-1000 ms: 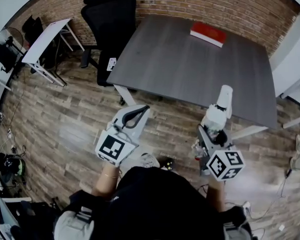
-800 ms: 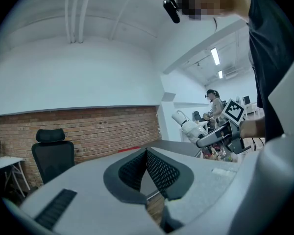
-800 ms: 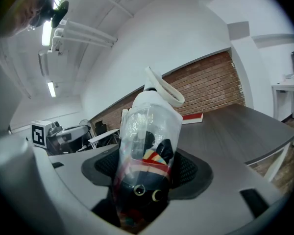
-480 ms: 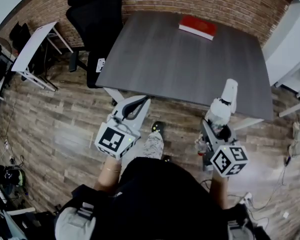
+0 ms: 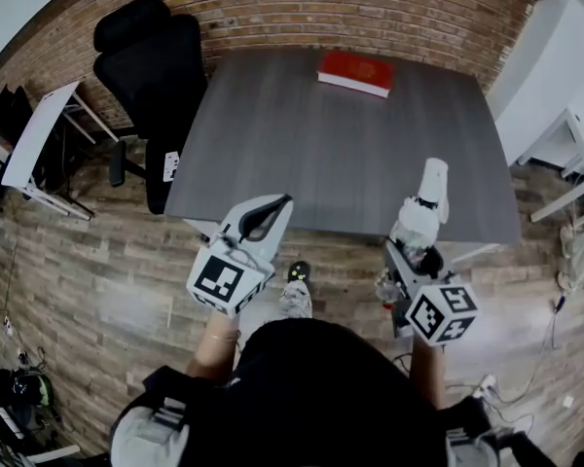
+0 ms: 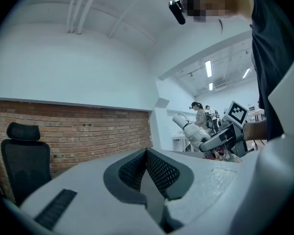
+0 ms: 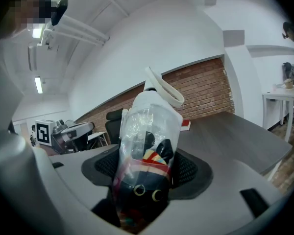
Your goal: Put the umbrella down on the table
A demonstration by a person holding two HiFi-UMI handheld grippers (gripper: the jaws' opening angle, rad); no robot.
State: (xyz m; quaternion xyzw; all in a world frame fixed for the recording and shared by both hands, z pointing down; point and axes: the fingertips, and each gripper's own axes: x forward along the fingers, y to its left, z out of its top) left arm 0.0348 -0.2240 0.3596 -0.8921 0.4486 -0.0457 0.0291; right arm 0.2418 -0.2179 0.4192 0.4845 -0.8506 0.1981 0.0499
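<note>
Stepped closer to table [image 5: 311,154] since a second ago. Right gripper [image 7: 146,173] pinching wrapped umbrella [image 7: 148,126], upright by near edge; left gripper [image 6: 146,173] pressed together, empty. Risks dropping to floor [image 5: 97,251] if released short.

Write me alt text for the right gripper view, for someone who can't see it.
The right gripper is clamped on a folded umbrella in a clear plastic sleeve, its white handle pointing up. Beyond it lies a dark grey table with a red book on it, and a brick wall behind.
</note>
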